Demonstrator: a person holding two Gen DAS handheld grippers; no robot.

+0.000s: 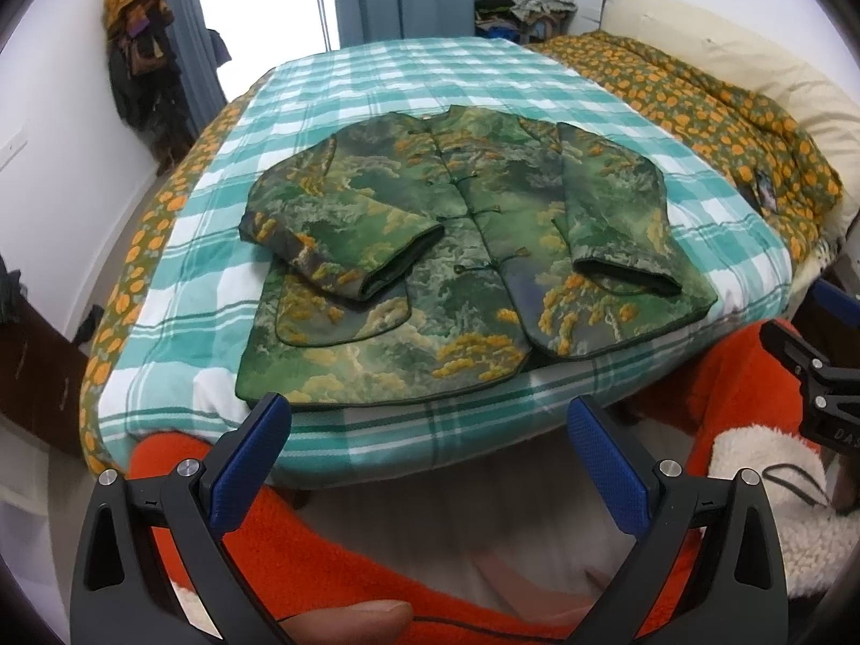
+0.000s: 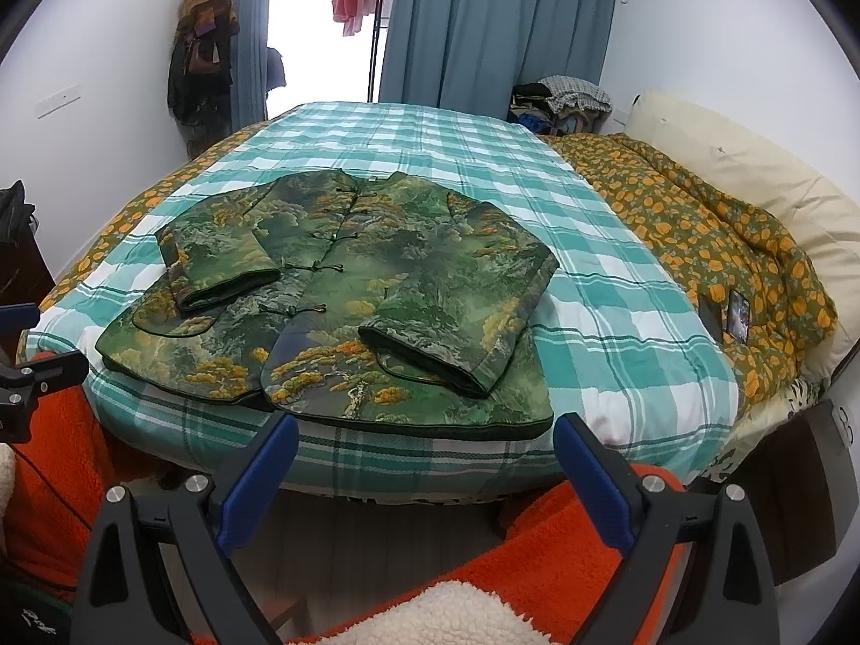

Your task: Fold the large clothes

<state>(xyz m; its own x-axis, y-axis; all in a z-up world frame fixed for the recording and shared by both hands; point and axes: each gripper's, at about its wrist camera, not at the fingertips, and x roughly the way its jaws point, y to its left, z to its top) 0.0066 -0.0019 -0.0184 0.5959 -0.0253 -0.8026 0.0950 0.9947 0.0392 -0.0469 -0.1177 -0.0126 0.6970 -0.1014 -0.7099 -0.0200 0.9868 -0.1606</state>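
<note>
A green padded jacket (image 1: 462, 247) with yellow tree pattern and knot buttons lies flat, front up, on the checked bed sheet (image 1: 376, 86). Both sleeves are folded in across the front. It also shows in the right wrist view (image 2: 349, 295). My left gripper (image 1: 427, 419) is open and empty, held just short of the jacket's hem at the bed's near edge. My right gripper (image 2: 427, 438) is open and empty, likewise in front of the hem. The right gripper's body shows at the right edge of the left wrist view (image 1: 822, 381).
An orange-flowered quilt (image 2: 715, 247) and cream pillow (image 2: 752, 183) lie along the bed's right side, with a phone (image 2: 737, 317) on the quilt. Blue curtains (image 2: 484, 21), hanging coats (image 2: 201, 54) and a clothes pile (image 2: 564, 99) stand behind. My orange fleece sleeves (image 1: 376, 564) are below.
</note>
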